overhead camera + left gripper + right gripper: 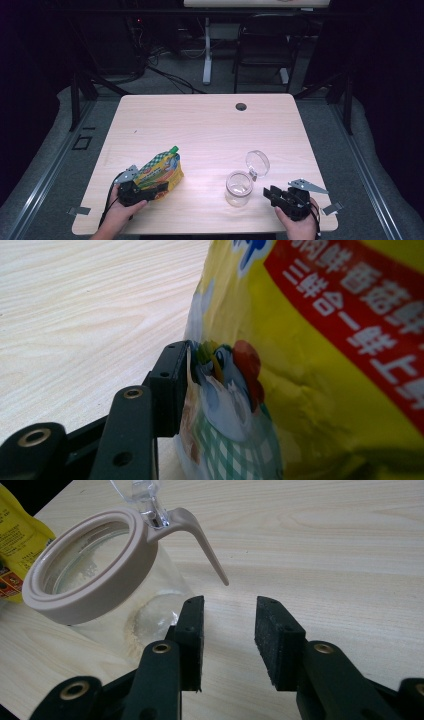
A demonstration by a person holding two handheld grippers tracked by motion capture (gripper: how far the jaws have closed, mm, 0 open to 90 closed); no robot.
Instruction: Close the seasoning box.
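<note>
A yellow food pouch (161, 171) with a green cap lies tilted at the table's front left. My left gripper (150, 190) is shut on its lower end. In the left gripper view one black finger (167, 385) presses the pouch (310, 380), whose printed side hides the other finger. A clear glass jar (238, 188) stands at the front right, its round clear lid (257, 162) hinged open behind it. My right gripper (270, 194) stands open just right of the jar, holding nothing. In the right gripper view (229, 630) the jar's beige rim (95, 570) and clasp are left of the jaws.
The light wooden table (200, 125) has a cable hole (241, 106) near its far edge. A black chair (265, 45) and a white desk leg (207, 50) stand beyond it. Metal clips (79, 210) flank the front corners.
</note>
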